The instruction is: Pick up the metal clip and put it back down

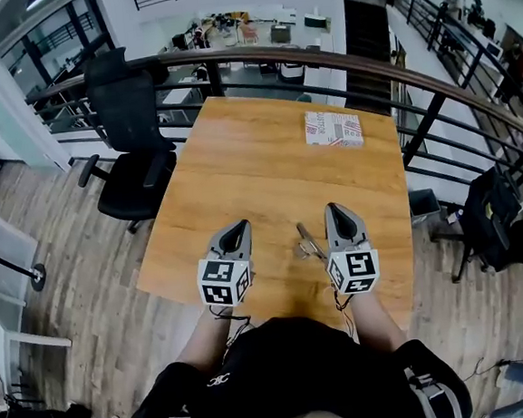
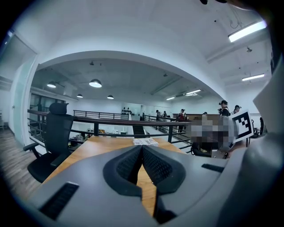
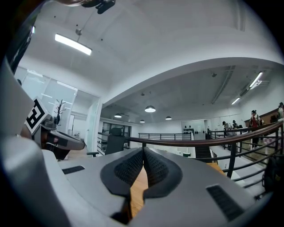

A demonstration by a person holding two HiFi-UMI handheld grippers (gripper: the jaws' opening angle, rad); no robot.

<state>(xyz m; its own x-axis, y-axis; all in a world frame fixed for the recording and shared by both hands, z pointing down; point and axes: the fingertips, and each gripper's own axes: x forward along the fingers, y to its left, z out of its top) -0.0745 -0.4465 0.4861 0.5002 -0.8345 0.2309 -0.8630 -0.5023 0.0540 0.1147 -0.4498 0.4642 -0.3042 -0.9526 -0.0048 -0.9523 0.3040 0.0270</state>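
I have two grippers in view, side by side over the near part of the one wooden table (image 1: 248, 159). The fingers (image 2: 128, 165) of my left gripper (image 1: 236, 224) are pressed together at the tips, with nothing between them. The fingers (image 3: 128, 167) of my right gripper (image 1: 334, 208) are closed the same way, on nothing.

The single metal clip (image 1: 308, 242) lies on the table between the two grippers, just beside the right one and held by neither. One printed box (image 1: 333, 129) sits at the far right of the table, well apart from the clip. One black office chair (image 1: 127, 124) stands off the table's left side. One curved railing (image 1: 257, 56) runs past the far edge.
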